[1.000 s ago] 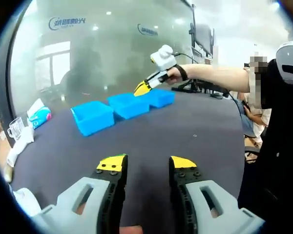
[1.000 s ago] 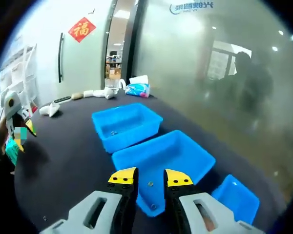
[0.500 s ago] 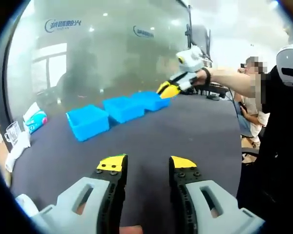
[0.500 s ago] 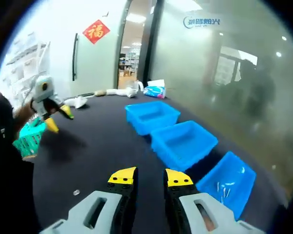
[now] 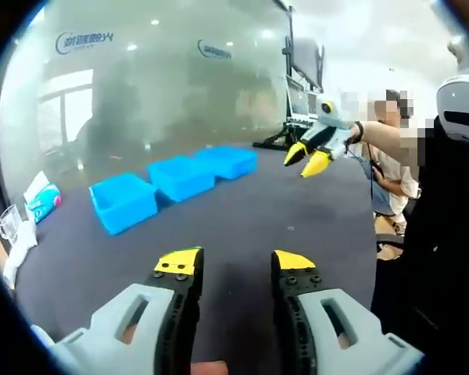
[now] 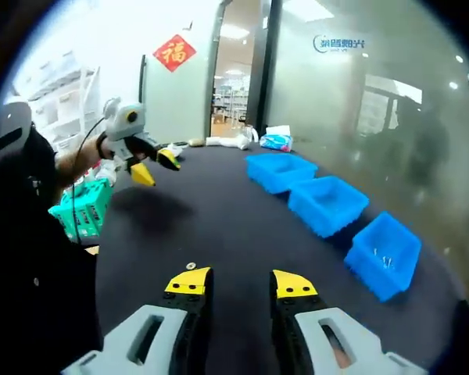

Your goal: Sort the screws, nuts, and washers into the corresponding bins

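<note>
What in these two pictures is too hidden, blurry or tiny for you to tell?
- Small part on the table by the right gripper, right gripper view: too tiny to tell screw, nut or washer.
- Nearest bin, right gripper view: pale bits inside, too small to identify.
- Other two bins: contents too distant to make out.
- Three bins, left gripper view: near walls hide their insides.
- Behind the frosted glass wall: blurred shapes only.

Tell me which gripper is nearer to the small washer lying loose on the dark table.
Right. The right gripper hovers just behind the washer, which lies right ahead of its tips. The left gripper is held up in the air farther off, above the table's near-left side.
</note>
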Action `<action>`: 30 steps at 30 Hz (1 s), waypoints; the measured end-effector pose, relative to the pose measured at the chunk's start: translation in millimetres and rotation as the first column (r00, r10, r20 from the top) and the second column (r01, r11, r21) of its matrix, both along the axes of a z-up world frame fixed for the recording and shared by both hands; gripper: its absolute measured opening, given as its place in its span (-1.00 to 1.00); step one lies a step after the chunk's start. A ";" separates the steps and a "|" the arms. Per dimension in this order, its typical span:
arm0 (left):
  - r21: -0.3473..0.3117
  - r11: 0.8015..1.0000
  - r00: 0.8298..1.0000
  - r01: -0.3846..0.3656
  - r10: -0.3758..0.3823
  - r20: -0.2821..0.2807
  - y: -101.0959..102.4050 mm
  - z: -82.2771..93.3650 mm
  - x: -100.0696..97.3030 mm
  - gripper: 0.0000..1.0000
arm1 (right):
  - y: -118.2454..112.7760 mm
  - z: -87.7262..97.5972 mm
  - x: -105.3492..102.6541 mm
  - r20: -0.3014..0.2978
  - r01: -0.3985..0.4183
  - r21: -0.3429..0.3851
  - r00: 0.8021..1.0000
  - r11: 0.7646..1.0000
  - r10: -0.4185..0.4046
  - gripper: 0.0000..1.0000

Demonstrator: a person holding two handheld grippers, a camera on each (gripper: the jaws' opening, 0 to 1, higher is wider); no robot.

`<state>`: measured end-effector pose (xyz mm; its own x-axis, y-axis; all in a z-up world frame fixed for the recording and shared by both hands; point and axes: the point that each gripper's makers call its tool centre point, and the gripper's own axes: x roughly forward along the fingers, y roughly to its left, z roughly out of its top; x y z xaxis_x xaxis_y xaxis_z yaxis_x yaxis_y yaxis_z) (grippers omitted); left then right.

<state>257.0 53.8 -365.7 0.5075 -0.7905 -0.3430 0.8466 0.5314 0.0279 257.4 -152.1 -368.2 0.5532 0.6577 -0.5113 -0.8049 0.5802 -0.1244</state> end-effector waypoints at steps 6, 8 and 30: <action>0.017 1.000 1.000 0.013 -0.013 -0.004 -1.4 -1.3 -3.8 -0.33 | -2.0 -13.4 -14.8 -0.028 -0.007 0.004 1.000 1.000 0.007 -0.46; 0.028 0.999 1.000 0.027 -0.026 -0.017 -1.7 -4.4 -6.9 -0.33 | -0.8 -16.7 -19.4 -0.040 -0.015 -0.001 0.999 1.000 0.015 -0.47; 0.054 0.998 0.999 0.037 -0.036 -0.021 4.3 -10.8 -17.1 -0.33 | 54.8 -49.7 -35.4 -0.190 -0.246 -0.211 0.960 0.946 0.207 -0.58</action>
